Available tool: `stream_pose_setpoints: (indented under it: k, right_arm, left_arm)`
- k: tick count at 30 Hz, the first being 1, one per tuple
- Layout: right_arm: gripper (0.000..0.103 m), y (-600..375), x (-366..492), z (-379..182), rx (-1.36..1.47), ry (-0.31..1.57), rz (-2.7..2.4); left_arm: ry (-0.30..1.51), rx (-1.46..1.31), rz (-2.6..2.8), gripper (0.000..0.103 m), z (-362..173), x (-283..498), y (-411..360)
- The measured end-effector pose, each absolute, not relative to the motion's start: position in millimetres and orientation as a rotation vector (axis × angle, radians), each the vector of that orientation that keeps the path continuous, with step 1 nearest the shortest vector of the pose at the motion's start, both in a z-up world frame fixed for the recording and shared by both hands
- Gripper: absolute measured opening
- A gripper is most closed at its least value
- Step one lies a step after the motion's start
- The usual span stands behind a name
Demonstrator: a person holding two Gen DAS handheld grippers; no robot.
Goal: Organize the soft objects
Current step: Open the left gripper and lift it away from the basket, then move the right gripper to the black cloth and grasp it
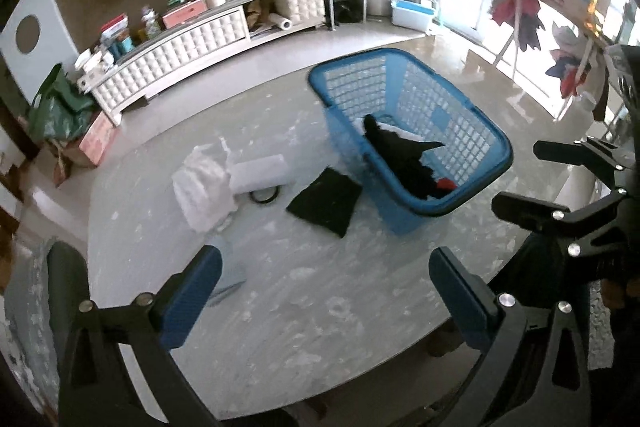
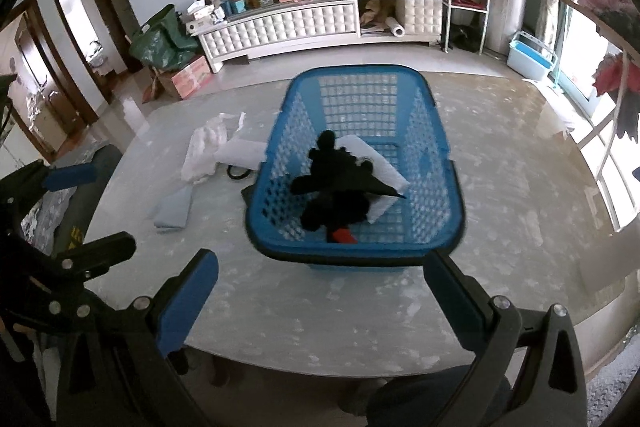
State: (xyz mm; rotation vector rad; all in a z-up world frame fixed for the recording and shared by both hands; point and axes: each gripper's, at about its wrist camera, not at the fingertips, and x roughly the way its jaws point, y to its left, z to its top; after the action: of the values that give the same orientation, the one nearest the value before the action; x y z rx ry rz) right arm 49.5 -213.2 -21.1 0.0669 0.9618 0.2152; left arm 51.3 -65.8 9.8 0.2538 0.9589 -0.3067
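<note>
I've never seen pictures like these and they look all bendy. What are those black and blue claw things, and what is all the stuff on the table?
They are grabbing tools. A person holds one in each hand, and a small round-eyed camera on each makes the picture bendy. One picture looks along the left gripper, the other along the right gripper. Both are open and hold nothing. On the pale grey marbled table stands a blue plastic laundry basket with black clothes, a white folded cloth and something small and red inside. Beside it lie a flat black cloth, a white crumpled bundle, a white folded pad, a dark ring and a pale blue folded cloth.
</note>
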Motion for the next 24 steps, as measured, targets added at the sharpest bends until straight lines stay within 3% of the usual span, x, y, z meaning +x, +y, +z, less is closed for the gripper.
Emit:
stream_pose_setpoints:
  k: [24]
  right_arm:
    - [0.103, -100.2, 86.6, -50.3, -0.063, 1.010, 0.363]
  left_arm:
    - [0.968, 0.092, -0.175, 0.103, -20.8, 42.7, 71.7]
